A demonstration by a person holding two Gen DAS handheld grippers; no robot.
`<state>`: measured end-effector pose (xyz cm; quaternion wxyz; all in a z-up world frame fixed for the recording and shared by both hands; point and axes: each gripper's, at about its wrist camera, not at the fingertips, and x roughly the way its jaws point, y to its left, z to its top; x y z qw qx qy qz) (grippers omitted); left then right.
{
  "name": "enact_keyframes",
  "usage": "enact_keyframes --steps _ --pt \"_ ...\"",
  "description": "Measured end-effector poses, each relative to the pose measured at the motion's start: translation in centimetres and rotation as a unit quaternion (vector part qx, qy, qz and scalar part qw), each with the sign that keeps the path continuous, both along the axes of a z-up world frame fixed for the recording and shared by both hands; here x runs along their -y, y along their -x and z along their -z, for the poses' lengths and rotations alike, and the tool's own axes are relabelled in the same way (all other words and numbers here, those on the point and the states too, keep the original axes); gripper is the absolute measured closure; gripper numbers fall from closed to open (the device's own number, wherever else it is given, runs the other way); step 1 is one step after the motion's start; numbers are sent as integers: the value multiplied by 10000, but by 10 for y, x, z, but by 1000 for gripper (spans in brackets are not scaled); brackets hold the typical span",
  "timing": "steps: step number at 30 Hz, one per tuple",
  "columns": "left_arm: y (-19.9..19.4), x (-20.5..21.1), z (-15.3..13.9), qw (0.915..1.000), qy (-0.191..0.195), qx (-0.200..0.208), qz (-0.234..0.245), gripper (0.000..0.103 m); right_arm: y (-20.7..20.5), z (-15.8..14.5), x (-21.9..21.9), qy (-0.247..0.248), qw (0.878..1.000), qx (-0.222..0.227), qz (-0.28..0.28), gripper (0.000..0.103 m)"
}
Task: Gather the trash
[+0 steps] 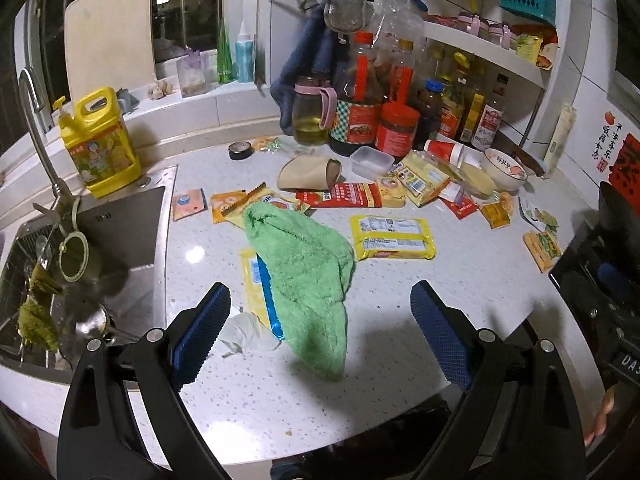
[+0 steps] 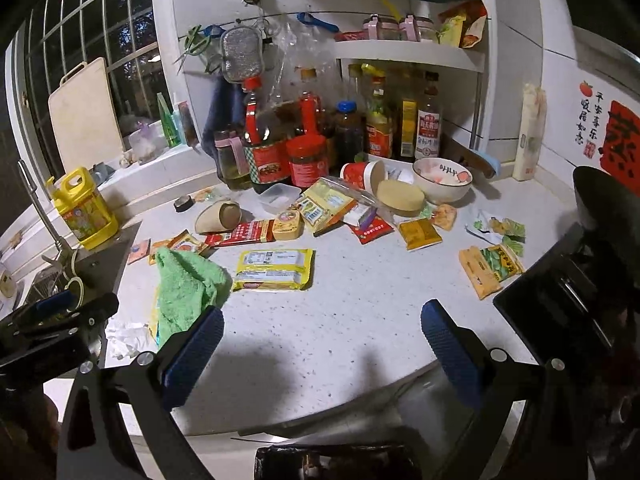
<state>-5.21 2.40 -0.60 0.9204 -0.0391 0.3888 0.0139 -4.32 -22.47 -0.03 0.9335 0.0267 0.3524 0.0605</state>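
Spreading across both views, a white speckled countertop (image 1: 400, 300) is seen littered with wrappers, with a steel sink (image 1: 120, 240) set into its left end and a yellow detergent jug (image 1: 100, 140) standing at the sink's back corner. A cluster of sauce and oil bottles (image 2: 320, 144) is crowded against the tiled wall at the back, below a white shelf. A green towel (image 1: 304, 276) is draped over the near-left part of the counter, partly covering a yellow packet with a blue stripe (image 1: 258, 288), and a crumpled white tissue (image 1: 248, 332) lies just beside that packet, close to the counter's front edge. A yellow noodle packet (image 2: 274, 270) lies flat to the right of the towel, a long red wrapper (image 1: 340, 195) is found farther back, and a brown cardboard tube (image 2: 218, 216) lies on its side near the bottles. Smaller snack sachets (image 2: 490, 270) are scattered toward the right edge. The left gripper (image 1: 320, 300) is held above the towel with its blue-padded jaws spread wide and nothing between them. The right gripper (image 2: 320, 324) is likewise spread and empty, above bare counter near the front edge.
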Motion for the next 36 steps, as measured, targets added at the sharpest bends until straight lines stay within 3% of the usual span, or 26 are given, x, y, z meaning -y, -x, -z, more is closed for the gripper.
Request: enact_keyframes --steps 36 --pt "-3 1 -4 9999 -107 -17 -80 14 -1 1 3 -5 9999 -75 147 5"
